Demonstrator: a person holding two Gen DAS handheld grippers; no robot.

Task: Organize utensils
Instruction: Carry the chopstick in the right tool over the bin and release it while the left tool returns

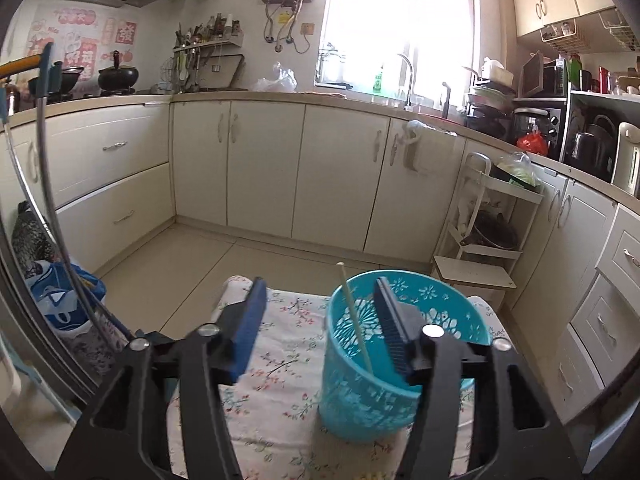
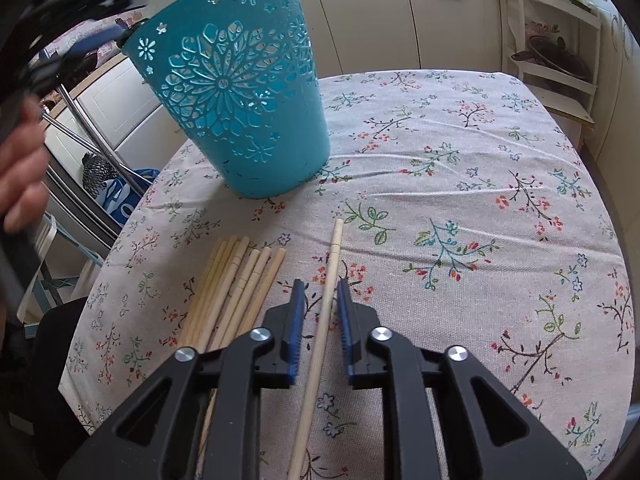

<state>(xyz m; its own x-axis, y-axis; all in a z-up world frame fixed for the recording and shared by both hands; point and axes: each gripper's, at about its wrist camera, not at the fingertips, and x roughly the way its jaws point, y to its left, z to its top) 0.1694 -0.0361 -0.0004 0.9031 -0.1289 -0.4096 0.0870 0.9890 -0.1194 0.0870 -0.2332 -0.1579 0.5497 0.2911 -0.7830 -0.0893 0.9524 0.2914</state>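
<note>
Pale wooden chopstick (image 2: 327, 300) between parted right jaws, untouched; another chopstick (image 1: 356, 320) upright in teal openwork basket (image 1: 360, 396), left jaws apart.

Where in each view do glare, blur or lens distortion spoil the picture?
Left wrist view: the window is blown out white, and the cabinets bow with the fisheye. Right wrist view: the hand at the left edge is motion-blurred; the chopsticks stay sharp.
</note>
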